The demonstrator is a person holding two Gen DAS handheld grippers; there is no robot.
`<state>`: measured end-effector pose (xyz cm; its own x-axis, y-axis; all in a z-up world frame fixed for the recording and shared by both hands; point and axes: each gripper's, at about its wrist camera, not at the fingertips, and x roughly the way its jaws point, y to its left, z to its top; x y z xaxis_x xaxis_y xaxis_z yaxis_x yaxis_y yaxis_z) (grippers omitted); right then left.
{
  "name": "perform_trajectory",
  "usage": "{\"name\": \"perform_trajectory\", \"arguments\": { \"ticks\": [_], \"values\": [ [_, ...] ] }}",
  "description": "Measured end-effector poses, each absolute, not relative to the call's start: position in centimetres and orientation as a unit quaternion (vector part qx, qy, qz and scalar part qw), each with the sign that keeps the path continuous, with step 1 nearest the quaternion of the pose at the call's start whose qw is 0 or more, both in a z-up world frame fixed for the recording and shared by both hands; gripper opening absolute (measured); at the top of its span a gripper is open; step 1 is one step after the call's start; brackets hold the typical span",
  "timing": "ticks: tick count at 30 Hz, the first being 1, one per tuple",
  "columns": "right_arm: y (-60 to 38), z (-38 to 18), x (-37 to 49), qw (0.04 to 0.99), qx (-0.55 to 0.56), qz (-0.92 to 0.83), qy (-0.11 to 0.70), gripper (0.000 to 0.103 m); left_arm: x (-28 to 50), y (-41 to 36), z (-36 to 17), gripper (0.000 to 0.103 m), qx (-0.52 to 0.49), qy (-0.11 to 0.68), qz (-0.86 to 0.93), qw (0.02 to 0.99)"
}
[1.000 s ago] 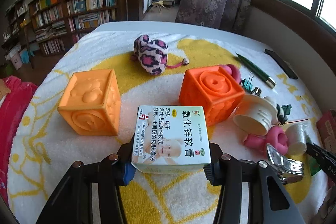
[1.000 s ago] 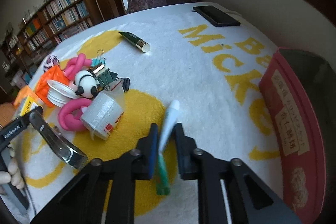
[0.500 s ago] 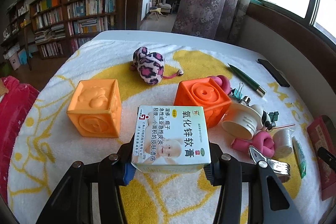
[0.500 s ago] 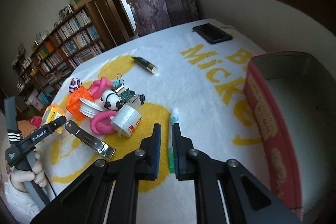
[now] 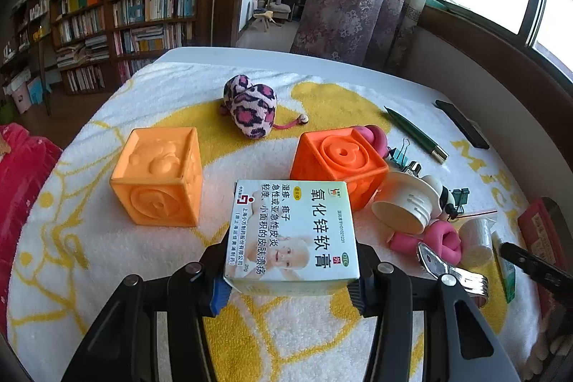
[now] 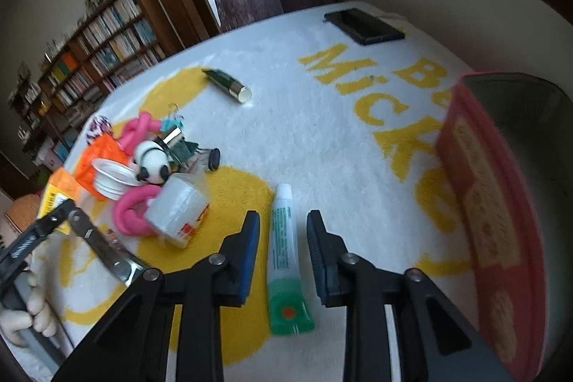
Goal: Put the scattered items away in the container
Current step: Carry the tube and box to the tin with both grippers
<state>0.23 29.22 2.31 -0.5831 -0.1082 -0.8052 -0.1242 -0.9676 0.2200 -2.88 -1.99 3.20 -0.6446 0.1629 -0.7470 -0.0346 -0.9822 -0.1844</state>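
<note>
Only the right wrist view shows the tube between opening jaws
</note>
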Motion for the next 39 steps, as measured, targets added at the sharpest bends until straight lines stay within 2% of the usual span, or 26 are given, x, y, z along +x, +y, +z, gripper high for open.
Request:
{"name": "perform_trajectory", "arguments": {
  "ticks": [3, 6, 12, 19, 26, 39],
  "values": [
    [27.5, 1.8, -0.7, 0.012, -0.458, 0.887, 0.065, 0.03, -2.9, -2.0, 3.2, 0.053, -0.419, -0.077, 0.903, 0.057],
    [26.6, 1.6, -0.9, 0.022, -0.455, 0.89, 0.029, 0.017, -2.9, -2.0, 3.2, 0.053, -0.418, -0.077, 0.903, 0.056],
    [28.9, 3.7, 1.4, 0.007, -0.422, 0.9, 0.112, 0.017, -2.8, -1.9, 3.5, 0.053, -0.411, -0.077, 0.907, 0.056],
    [30.6, 8.4, 6.1, 0.013, -0.356, 0.926, 0.126, 0.017, -1.9, -1.3, 5.1, 0.053, -0.396, -0.076, 0.913, 0.058],
    [34.3, 11.0, 9.4, 0.059, -0.317, 0.937, 0.136, 0.017, -0.6, 1.2, 7.2, 0.053, -0.379, -0.062, 0.92, 0.076],
    [41.5, 10.8, 13.1, 0.115, -0.305, 0.93, 0.167, 0.017, 1.4, 10.2, 9.6, 0.053, -0.366, -0.01, 0.918, 0.152]
  ]
}}
